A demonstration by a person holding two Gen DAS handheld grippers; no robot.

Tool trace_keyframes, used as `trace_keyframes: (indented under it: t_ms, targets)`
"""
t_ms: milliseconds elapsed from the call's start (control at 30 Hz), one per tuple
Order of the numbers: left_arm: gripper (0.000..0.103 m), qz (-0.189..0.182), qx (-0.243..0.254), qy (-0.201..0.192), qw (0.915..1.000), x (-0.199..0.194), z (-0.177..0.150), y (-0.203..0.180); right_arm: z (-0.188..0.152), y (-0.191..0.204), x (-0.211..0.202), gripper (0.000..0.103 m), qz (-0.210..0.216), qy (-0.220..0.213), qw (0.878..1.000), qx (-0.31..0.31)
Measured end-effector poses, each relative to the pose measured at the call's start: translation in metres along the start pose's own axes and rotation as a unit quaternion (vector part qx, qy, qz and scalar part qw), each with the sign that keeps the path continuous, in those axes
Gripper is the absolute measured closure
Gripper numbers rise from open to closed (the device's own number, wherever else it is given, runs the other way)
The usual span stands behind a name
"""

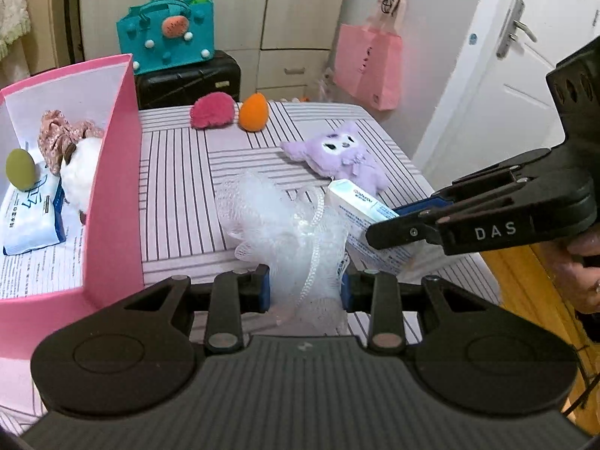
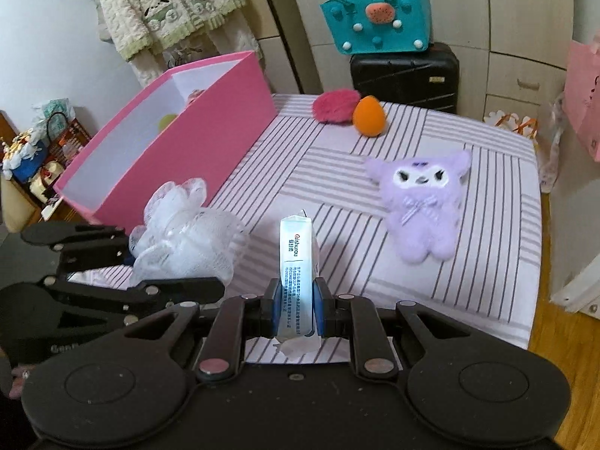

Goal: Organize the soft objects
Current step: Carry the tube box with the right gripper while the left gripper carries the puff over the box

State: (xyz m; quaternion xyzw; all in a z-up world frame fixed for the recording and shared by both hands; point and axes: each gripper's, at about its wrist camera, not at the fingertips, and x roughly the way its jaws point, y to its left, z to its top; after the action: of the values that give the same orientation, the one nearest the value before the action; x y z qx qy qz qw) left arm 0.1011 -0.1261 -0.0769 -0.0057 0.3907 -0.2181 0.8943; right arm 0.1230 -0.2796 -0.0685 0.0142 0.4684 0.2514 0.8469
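- Already stowed in the open pink cardboard box (image 1: 112, 195) at the left of the striped bedcover (image 1: 180, 202): an olive-green egg-shaped sponge (image 1: 20, 168), a floral fabric scrunchie (image 1: 56, 135), a white fluffy toy (image 1: 80, 176) and a blue-and-white soft tissue pack (image 1: 32, 221). By my count that makes four items sorted.
- The left gripper (image 1: 304, 285) is clamped on a white mesh bath pouf (image 1: 277, 221), its pads pressed into the netting; the pouf is held just right of the box's near corner, apparently above the cover.
- The right gripper (image 2: 296, 300) is clamped on a slim white-and-blue packet with printed text (image 2: 296, 258), which stands upright between the pads, near the middle of the bed's near edge and just right of the pouf.
- Both carried items have yet to go into the box; from their places, the pouf looks closer to it.
- Lying loose on the cover: a lilac plush doll (image 2: 420, 202) at the right, and at the far edge a magenta fluffy puff (image 2: 333, 107) touching or just beside an orange egg-shaped sponge (image 2: 369, 116).
- My judgement: roughly half done, with two items in transit and three untouched.
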Motion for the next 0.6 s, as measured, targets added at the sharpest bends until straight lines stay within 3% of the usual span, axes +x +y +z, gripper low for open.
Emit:
trace_keyframes:
  t_ms: [433,600]
  targets:
    - [0.071,-0.036,0.035,0.049,0.9975,-0.042,0.003,0.013,0.003,0.050,-0.032,0.082,0.032,0.003,0.999,-0.028]
    - [0.071,-0.064,0.040,0.067,0.9949,-0.070,0.009,0.029,0.015,0.071,-0.053,0.082,0.060,-0.018,0.997,-0.040]
